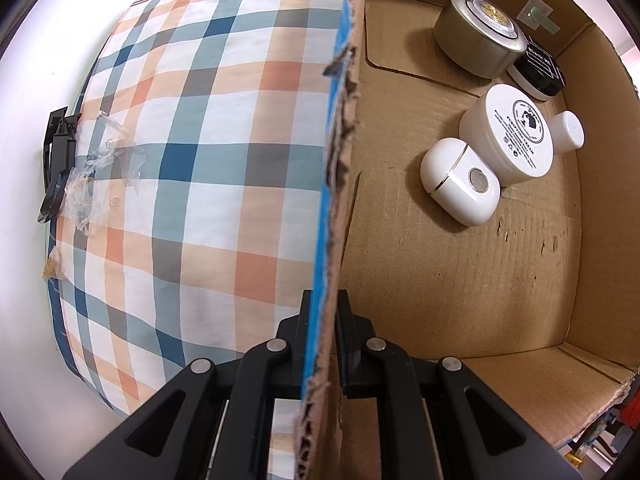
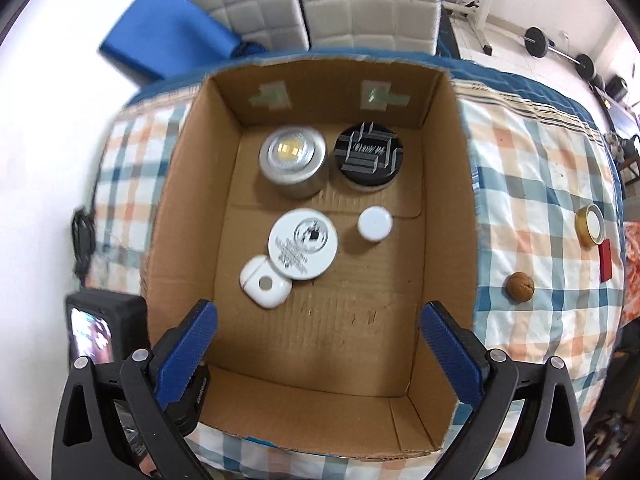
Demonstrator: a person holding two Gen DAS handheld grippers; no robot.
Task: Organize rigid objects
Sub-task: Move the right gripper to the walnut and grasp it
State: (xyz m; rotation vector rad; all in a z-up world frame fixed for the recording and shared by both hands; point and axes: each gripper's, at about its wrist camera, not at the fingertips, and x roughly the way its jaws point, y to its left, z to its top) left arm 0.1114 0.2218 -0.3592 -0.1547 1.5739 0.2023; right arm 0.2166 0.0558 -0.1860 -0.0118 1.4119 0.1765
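An open cardboard box (image 2: 440,208) stands on a plaid cloth. It holds a silver round tin (image 2: 292,160), a black-lidded jar (image 2: 368,154), a white cream jar (image 2: 303,243), a small white cap (image 2: 375,223) and a white earbud case (image 2: 265,286). My left gripper (image 1: 325,340) is shut on the box's left wall (image 1: 340,168); the same items show inside, such as the earbud case (image 1: 460,180) and cream jar (image 1: 508,136). My right gripper (image 2: 316,344) is open and empty above the box's near end.
On the cloth right of the box lie a walnut (image 2: 521,286), a gold-rimmed lid (image 2: 589,225) and a red card (image 2: 606,264). Crumpled clear plastic (image 1: 100,160) and a black clip (image 1: 56,160) lie at the cloth's left edge. A chair (image 2: 320,4) stands behind.
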